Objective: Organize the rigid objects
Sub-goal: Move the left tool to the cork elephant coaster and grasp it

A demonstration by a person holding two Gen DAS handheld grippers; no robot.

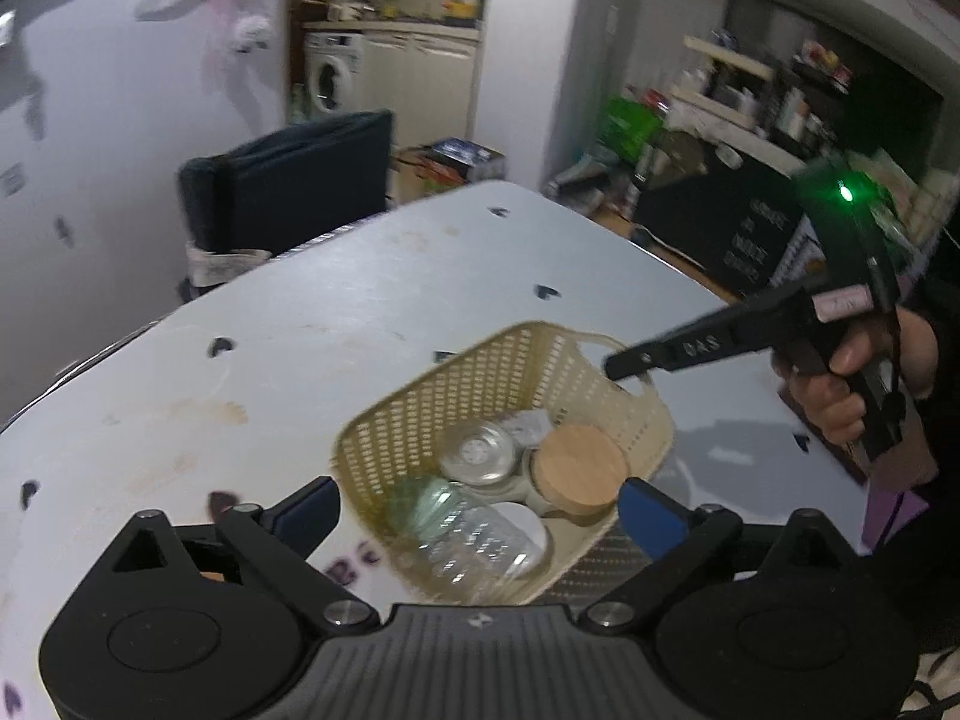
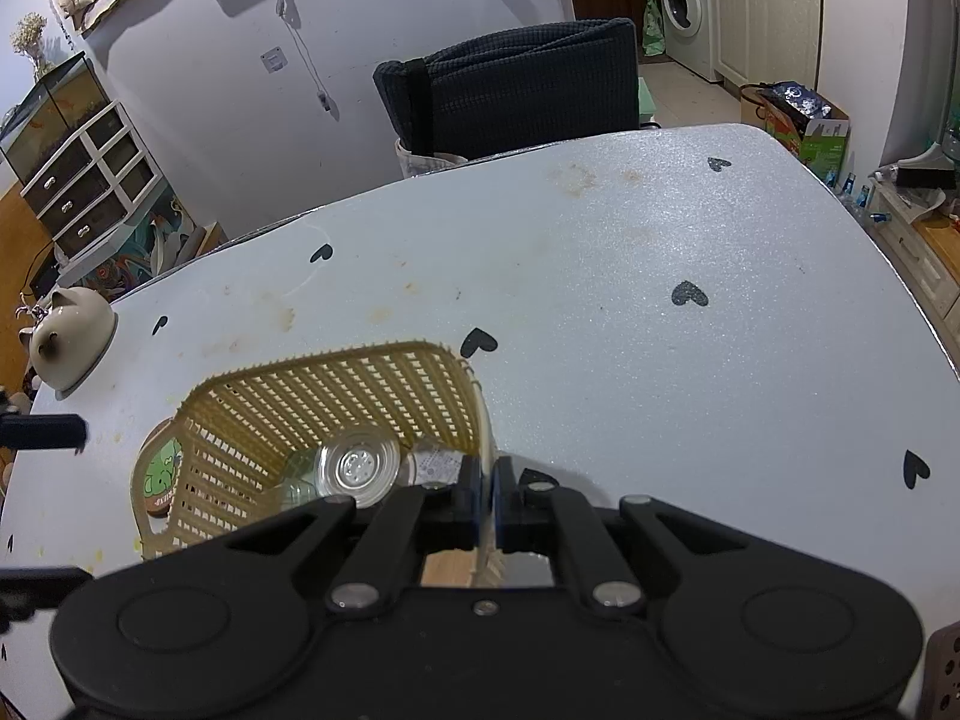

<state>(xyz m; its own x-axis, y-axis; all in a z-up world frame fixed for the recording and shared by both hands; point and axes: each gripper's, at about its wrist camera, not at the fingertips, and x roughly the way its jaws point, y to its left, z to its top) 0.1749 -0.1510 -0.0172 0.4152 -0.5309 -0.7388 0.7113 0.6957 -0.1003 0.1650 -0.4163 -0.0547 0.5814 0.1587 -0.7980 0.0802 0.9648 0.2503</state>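
Note:
A beige perforated plastic basket (image 1: 420, 414) sits on the white table (image 1: 360, 300). It holds a jar with a round wooden lid (image 1: 581, 465), a clear glass jar with a glass lid (image 1: 478, 453) and a clear plastic bottle (image 1: 474, 546) lying on its side. My left gripper (image 1: 477, 513) is open, its blue-padded fingers either side of the basket's near corner. My right gripper (image 2: 485, 495) is shut on the basket's rim (image 2: 486, 456); in the left wrist view its black fingers (image 1: 630, 363) reach the basket's far handle. The glass lid (image 2: 358, 468) shows in the right wrist view.
A cat-shaped ceramic piece (image 2: 69, 339) stands at the table's left edge. A dark chair (image 2: 516, 90) is pushed against the far side. The table carries black heart marks (image 2: 689, 294) and stains. Shelves, boxes and a washing machine (image 2: 684, 6) lie beyond.

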